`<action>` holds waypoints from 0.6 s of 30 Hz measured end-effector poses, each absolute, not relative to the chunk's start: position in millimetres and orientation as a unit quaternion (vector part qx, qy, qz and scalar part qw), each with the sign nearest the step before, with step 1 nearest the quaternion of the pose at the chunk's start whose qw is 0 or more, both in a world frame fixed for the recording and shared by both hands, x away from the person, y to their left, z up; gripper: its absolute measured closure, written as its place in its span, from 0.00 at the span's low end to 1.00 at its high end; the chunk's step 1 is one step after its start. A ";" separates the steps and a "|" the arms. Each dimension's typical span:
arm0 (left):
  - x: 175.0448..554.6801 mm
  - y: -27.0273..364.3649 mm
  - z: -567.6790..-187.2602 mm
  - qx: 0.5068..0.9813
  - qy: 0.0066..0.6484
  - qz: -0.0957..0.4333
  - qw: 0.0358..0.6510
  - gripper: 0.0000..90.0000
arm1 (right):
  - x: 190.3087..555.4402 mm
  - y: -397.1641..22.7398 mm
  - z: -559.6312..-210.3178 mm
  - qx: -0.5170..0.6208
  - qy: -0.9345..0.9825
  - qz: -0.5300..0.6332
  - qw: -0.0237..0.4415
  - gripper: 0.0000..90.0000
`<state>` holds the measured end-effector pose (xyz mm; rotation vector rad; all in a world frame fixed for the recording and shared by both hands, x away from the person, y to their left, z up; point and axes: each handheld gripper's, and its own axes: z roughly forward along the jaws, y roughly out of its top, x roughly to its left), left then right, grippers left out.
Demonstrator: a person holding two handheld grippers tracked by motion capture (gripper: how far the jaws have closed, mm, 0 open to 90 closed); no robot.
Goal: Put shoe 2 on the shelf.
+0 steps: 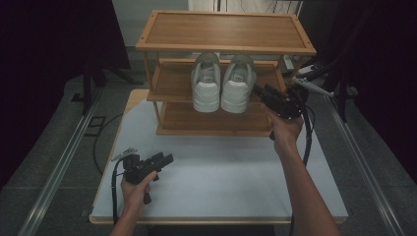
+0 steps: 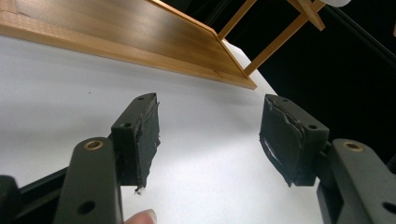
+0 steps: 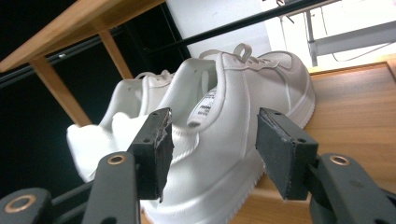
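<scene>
Both white sneakers (image 1: 223, 83) sit side by side at the front edge of the rack's (image 1: 225, 30) middle shelf, heels outward. The right gripper (image 1: 260, 93) hangs by the right-hand shoe, jaws wide, gripping nothing. The left gripper (image 1: 166, 160) idles, jaws wide, over the table's (image 1: 221, 191) near-left corner. The shelving looks finished to me.

tongue label (image 3: 204, 108) of white sneaker (image 3: 224, 140), print too small to read

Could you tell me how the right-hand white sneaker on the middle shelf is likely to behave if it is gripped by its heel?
The sneaker would probably feel light for its size. Its padded heel collar looks soft, so it may squash somewhat between the right gripper pads. The smooth white upper could be slightly slippery. Its heel overhangs the shelf edge, so a pull might tip it forward.
</scene>
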<state>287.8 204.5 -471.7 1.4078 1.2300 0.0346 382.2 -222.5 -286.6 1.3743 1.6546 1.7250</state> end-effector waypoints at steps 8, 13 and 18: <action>287.6 205.4 -471.1 0.611 0.527 0.017 0.591 0.42 | 344.9 -241.9 -292.2 0.455 0.600 0.628 0.195 0.50; 287.2 204.0 -470.5 0.613 0.524 0.015 0.591 0.41 | 317.7 -253.5 -309.9 0.425 0.617 0.634 0.194 0.50; 287.4 203.6 -470.7 0.613 0.524 0.015 0.591 0.41 | 292.4 -259.2 -332.9 0.406 0.637 0.623 0.202 0.49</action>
